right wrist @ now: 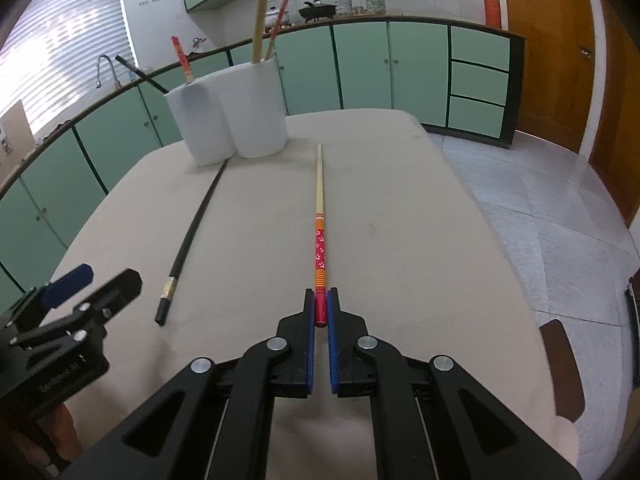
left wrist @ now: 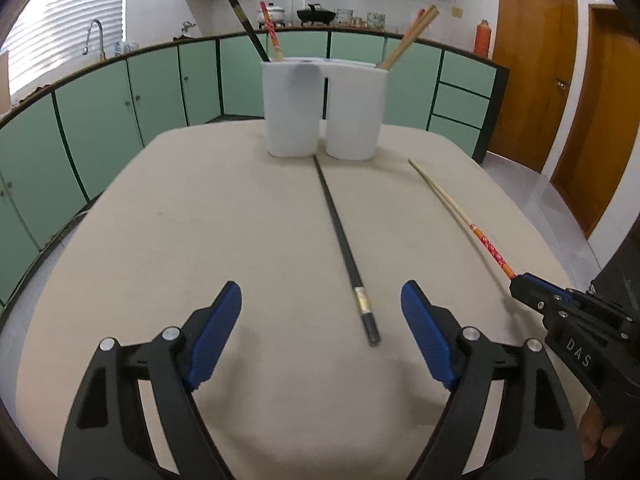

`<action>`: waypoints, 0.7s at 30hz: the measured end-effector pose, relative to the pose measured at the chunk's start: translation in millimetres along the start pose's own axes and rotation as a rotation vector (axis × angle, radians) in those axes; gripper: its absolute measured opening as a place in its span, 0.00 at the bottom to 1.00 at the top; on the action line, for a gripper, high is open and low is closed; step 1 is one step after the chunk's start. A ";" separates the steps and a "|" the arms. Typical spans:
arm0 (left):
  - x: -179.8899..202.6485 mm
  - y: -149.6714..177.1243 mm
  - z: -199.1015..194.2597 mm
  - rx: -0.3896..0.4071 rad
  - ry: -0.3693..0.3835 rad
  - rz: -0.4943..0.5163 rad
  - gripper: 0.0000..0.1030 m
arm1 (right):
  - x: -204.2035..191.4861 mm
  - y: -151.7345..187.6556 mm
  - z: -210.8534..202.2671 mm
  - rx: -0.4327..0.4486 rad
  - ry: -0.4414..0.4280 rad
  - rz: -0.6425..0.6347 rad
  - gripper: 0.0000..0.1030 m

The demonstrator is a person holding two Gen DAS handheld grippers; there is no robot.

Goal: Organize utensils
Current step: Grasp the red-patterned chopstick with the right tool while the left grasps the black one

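1. The right tongs [right wrist: 320,300] are clenched on the red end of the red-and-cream chopstick [right wrist: 319,216] — its painted butt sits between the blue pads, and the pale tip points to 12 o'clock across the bench [right wrist: 420,220].
2. The left tongs [left wrist: 321,312] stand released, nothing between the pads; the black chopstick [left wrist: 340,236] lies flat on the bench just ahead of them, its butt end near the right-hand pad at about 1 o'clock and its tip running to 12 o'clock.
3. That tip reaches the foot of the two white holders [left wrist: 324,108], which stand side by side, touching, at the far edge of the bench.
4. In the left wrist view, the left holder carries a black chopstick and a red-patterned one, both leaning to 11 o'clock; the right holder carries wooden sticks leaning to 1 o'clock.
5. The two loose chopsticks lie apart — bare bench between them, nothing across either one.
6. Green cabinets [left wrist: 120,92] curve behind the bench; a wooden door [left wrist: 536,72] stands at 2 o'clock.
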State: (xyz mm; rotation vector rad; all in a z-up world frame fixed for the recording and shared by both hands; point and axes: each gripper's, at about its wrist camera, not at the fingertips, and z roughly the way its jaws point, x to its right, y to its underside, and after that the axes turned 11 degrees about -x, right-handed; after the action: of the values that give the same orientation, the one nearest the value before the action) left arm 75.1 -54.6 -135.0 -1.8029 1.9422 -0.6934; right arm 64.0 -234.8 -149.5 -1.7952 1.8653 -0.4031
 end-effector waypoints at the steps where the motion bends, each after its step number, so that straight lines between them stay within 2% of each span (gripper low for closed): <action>1: 1.7 -0.1 1.8 -0.007 -0.001 0.000 0.76 | 0.5 -0.2 0.1 0.000 -0.002 0.001 0.05; 7: 11.1 -1.0 12.0 -0.057 -0.010 0.009 0.67 | 3.1 -0.1 0.6 -0.001 -0.022 0.005 0.05; 14: 16.1 -1.5 24.2 -0.129 0.000 0.006 0.50 | 6.2 -1.0 2.7 -0.007 -0.044 0.019 0.06; 17: 17.2 -2.1 26.4 -0.138 -0.015 0.007 0.46 | 6.5 -1.2 2.6 -0.008 -0.043 0.018 0.06; 21: 14.4 -1.8 25.8 -0.136 -0.022 -0.008 0.34 | 4.9 -1.5 2.6 -0.006 -0.032 0.010 0.06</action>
State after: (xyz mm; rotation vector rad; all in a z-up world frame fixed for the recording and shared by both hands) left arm 90.8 -71.3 -153.9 -1.8910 2.0124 -0.5537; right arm 66.7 -239.3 -151.6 -1.7855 1.8553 -0.3633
